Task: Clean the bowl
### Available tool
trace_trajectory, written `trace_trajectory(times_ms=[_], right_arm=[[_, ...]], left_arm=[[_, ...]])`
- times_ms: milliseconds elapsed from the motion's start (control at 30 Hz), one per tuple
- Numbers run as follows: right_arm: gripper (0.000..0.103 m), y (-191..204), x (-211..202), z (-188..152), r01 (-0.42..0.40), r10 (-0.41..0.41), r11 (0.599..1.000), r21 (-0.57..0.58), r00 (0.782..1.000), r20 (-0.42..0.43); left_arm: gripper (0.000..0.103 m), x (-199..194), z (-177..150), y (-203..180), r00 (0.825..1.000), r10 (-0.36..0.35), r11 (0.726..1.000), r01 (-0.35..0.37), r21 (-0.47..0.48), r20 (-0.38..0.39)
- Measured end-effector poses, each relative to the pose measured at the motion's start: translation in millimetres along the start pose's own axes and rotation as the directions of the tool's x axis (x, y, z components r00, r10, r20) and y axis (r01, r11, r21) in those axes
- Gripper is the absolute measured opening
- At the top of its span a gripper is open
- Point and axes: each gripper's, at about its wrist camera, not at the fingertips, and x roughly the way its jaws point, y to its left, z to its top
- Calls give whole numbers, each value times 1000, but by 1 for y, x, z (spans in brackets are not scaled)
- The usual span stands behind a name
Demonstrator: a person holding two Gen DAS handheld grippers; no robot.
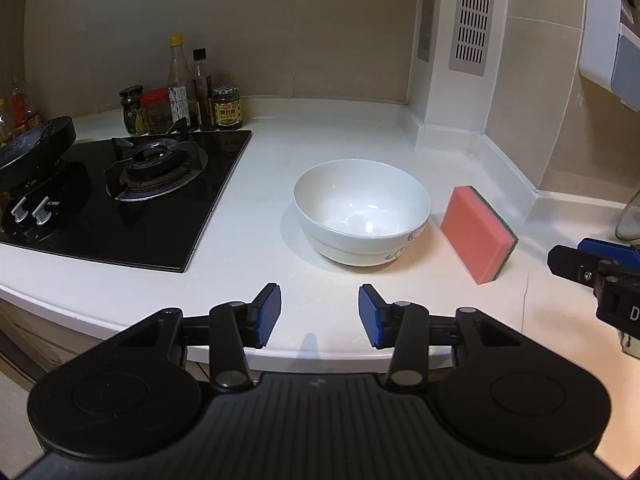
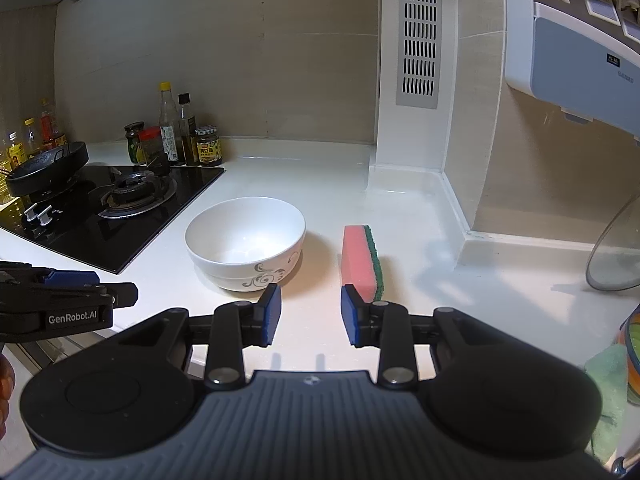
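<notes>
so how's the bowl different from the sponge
The bowl is round, white and open side up; the sponge is a pink block with a green scrubbing layer, standing on its long edge. The bowl is clearly bigger than the sponge. Both sit on the white counter, untouched, sponge to the bowl's right.

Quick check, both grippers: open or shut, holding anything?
Left gripper: open, empty, short of the white ceramic bowl.
Right gripper: open, empty, just short of the pink sponge with green scrub side.

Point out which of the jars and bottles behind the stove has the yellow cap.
The tall clear bottle in the cluster's middle: it alone has a yellow cap; the dark bottle beside it has a black one, and the jars are shorter.
</notes>
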Motion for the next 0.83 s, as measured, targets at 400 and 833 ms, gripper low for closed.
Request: trace_trajectory(times_ms=[400,833], right_arm=[[28,-1,1,-3,0,0,1000,0,1000,-4],[28,-1,1,-2,6,-6,1000,-5,1000,-9]], left_arm=[[50,1,0,-3,1000,-2,1000,2,11,0],[50,-2,3,-9,999,-32,999,31,30,33]])
